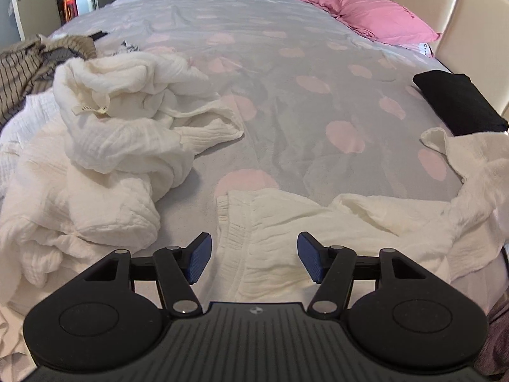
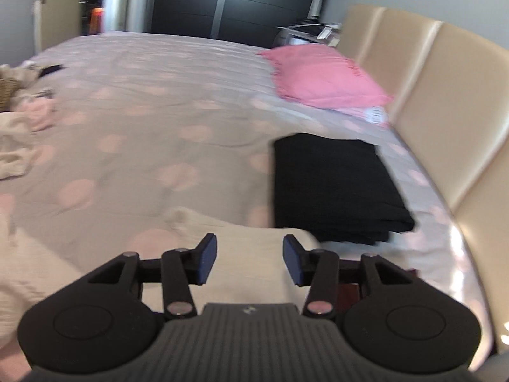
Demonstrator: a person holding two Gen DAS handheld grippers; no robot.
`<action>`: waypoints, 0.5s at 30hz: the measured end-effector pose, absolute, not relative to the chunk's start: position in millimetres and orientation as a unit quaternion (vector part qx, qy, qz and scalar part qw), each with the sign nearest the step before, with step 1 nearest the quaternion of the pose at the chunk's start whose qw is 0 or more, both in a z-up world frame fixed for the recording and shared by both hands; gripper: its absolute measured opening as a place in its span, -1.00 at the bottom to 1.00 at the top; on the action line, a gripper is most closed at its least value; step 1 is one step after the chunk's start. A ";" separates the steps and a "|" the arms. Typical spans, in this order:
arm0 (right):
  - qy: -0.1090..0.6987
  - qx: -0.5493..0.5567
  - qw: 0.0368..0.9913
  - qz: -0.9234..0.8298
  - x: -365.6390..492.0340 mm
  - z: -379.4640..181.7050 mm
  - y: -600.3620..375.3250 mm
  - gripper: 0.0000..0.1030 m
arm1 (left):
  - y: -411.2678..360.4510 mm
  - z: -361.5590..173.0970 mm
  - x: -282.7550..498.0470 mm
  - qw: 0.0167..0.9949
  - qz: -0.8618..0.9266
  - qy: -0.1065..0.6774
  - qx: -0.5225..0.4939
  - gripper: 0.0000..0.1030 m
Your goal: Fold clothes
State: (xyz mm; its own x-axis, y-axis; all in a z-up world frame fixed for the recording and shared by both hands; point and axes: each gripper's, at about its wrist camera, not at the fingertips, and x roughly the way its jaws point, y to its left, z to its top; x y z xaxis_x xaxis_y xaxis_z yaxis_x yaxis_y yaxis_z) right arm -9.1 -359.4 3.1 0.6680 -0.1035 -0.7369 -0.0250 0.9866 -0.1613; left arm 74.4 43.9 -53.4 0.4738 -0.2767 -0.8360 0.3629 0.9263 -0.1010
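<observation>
A cream crinkled garment (image 1: 318,222) lies spread along the bed's near edge, its elastic hem (image 1: 230,242) running between my fingers. My left gripper (image 1: 253,259) hovers over that hem, open, holding nothing. In the right wrist view the same cream garment (image 2: 251,248) lies under my right gripper (image 2: 250,262), which is open and empty. A folded black garment (image 2: 331,187) rests just beyond it to the right, near the headboard. A heap of crumpled cream clothes (image 1: 105,146) sits on the left of the bed.
The bed has a grey cover with pink spots (image 1: 286,63). A pink pillow (image 1: 372,12) lies at the far right by the beige padded headboard (image 2: 445,111). Striped brown fabric (image 1: 22,63) lies at the far left. A dark wardrobe (image 2: 229,3) stands behind the bed.
</observation>
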 end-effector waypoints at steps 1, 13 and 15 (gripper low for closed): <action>0.410 -0.078 0.909 0.006 -7.9 0.7 -350.5 -0.02 | 43.8 -55.4 76.5 0.856 -0.185 0.482 0.040 0.13; 0.437 -0.135 0.854 0.247 -10.7 -32.2 -262.4 0.21 | 25.5 -31.2 48.5 0.872 -0.225 0.429 0.069 0.11; 0.441 -0.153 0.846 0.259 -11.0 -37.0 -256.9 0.24 | 21.2 -22.4 35.9 0.868 -0.265 0.413 0.072 0.11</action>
State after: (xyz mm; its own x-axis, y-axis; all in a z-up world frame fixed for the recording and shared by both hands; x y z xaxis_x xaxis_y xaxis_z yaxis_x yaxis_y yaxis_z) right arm -11.0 -256.9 -37.0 0.4773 0.3036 -0.8246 -0.5736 0.8185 -0.0306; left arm 35.9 21.2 -22.4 0.5187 -0.3997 -0.7558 0.5195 0.8494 -0.0927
